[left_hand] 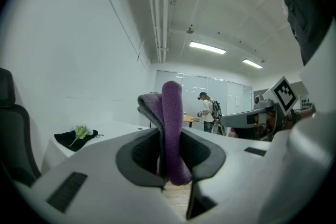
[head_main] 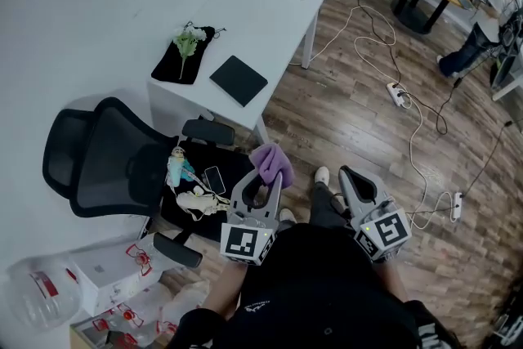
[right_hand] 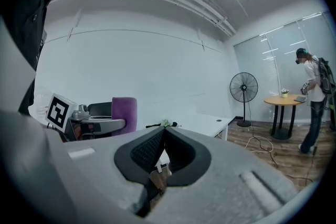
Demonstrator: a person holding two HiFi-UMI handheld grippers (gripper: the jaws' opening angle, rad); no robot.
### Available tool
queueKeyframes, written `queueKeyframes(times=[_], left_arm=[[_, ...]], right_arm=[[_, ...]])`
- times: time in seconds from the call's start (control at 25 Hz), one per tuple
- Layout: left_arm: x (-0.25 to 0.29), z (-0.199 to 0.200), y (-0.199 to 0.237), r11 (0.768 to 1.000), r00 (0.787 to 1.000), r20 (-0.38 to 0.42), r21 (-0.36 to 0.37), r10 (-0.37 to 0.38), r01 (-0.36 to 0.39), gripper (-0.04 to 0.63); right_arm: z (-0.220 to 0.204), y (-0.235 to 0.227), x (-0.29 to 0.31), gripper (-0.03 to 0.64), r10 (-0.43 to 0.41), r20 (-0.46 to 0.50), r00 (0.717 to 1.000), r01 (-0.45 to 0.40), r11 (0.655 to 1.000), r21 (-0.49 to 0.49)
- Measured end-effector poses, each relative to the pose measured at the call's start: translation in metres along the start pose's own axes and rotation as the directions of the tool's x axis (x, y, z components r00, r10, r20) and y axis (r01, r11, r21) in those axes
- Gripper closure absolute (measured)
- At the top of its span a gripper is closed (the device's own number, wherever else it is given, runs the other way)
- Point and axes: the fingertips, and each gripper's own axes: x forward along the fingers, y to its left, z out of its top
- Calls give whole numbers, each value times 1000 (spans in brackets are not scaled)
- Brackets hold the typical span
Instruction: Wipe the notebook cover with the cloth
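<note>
A black notebook (head_main: 238, 80) lies flat on the white desk (head_main: 261, 12), well ahead of both grippers. My left gripper (head_main: 266, 182) is shut on a purple cloth (head_main: 272, 161), which stands up out of the jaws as a folded band (left_hand: 172, 128). My right gripper (head_main: 350, 178) is held beside it at waist height, shut with nothing between the jaws. Both are short of the desk, over the wooden floor. In the right gripper view the cloth (right_hand: 124, 114) shows at left in the other gripper.
A black pouch with a green-and-white sprig (head_main: 186, 51) lies on the desk left of the notebook. A black office chair (head_main: 122, 167) loaded with small items stands at my left. Cables and a power strip (head_main: 398, 94) cross the floor at right. A person (head_main: 490, 16) stands by a round table.
</note>
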Motion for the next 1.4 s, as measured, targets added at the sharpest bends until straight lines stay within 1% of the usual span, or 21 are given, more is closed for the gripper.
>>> queueKeyframes(times=[0.16,0.28,0.44,0.6,0.76,0.92,1.0,1.2,1.4], left_arm=[[10,1,17,999,999,0,-14,51,-51,508],[23,0,31,994,994,1,-16,110,-110,508],[50,4,57,980,980,5,-22,198,-198,508],[85,15,81,964,964,13,-28,264,-264,508],[118,28,96,942,942,25,-39,335,-334,508],[149,37,104,918,918,15,-41,396,-395,508],[166,41,106,903,904,12,-40,428,-427,508],[209,58,111,865,864,35,-35,501,-500,508],[243,61,116,831,830,51,-68,555,-552,508]], right_arm=[[1,-9,22,612,45,-8,999,-45,999,-2],[6,-23,48,612,99,-10,995,-99,995,-11],[17,-47,90,612,172,-16,985,-173,985,-17],[33,-71,137,612,245,-34,969,-246,968,-44],[51,-95,172,612,331,-50,942,-333,941,-58],[65,-119,201,612,398,-60,915,-401,914,-58],[72,-135,214,612,430,-63,901,-433,900,-54],[81,-170,244,612,514,-83,854,-519,852,-64],[87,-197,268,612,567,-101,818,-574,815,-81]])
